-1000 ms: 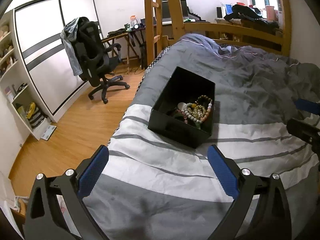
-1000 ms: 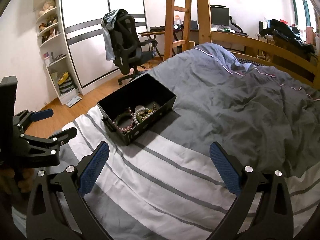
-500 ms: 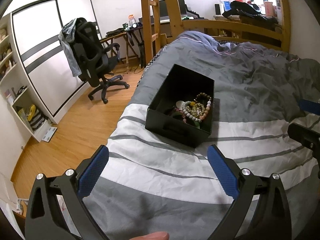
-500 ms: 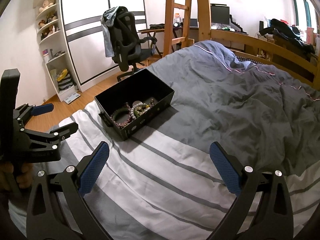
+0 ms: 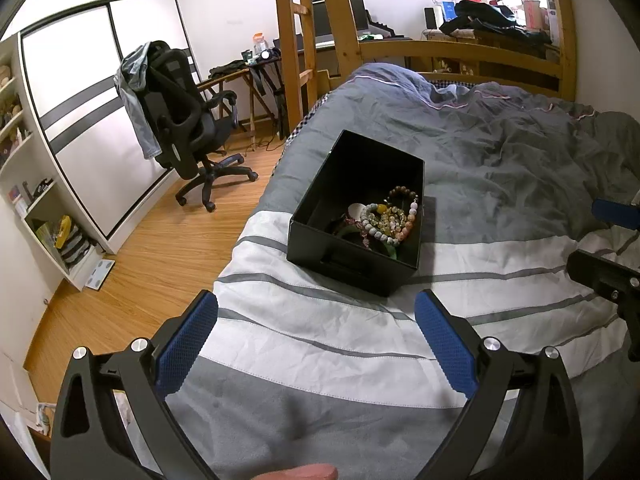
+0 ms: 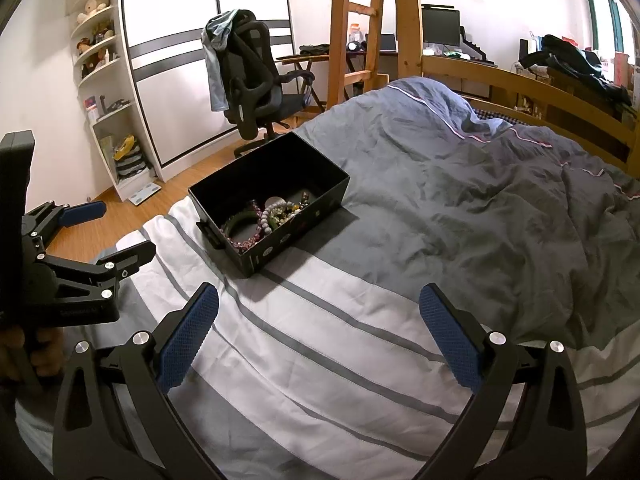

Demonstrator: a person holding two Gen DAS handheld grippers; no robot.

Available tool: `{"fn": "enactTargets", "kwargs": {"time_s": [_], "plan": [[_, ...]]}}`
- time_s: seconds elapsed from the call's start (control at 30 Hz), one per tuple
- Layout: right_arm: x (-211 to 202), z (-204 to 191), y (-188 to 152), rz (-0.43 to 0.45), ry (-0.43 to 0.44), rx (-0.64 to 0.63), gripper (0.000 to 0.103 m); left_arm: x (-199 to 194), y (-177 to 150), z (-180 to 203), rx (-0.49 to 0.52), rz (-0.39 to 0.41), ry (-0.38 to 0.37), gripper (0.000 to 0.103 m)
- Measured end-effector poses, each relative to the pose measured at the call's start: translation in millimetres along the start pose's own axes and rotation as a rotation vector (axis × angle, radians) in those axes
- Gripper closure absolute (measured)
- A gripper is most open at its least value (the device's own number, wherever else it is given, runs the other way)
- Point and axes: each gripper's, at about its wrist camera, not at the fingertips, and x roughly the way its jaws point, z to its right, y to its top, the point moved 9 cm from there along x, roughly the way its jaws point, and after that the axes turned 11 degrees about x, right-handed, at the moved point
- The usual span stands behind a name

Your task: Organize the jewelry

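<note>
A black open box rests on the bed's grey and white striped duvet. Several bead bracelets lie piled at its near end. My left gripper hovers open above the duvet, short of the box, with nothing between its blue pads. My right gripper is open too, empty, to the right of the box and nearer me. Each gripper shows in the other's view: the left one at the left edge, the right one at the right edge.
The bed's left edge drops to a wooden floor. A black office chair with a jacket stands there, before white wardrobe doors and shelves. A wooden ladder and bed frame rise behind. Rumpled grey duvet fills the right.
Both grippers have drifted slightly toward the box and risen a little; the box sits a bit higher in both views. Both stay open and empty.
</note>
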Motion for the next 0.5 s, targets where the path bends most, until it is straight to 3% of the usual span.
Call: {"fn": "enactTargets", "kwargs": {"time_s": [0.5], "plan": [[2.1,-0.5,-3.0,-0.005,-0.001,0.001,0.004,-2.2,0.4,0.8,0.013,0.019,0.010,0.006]]}}
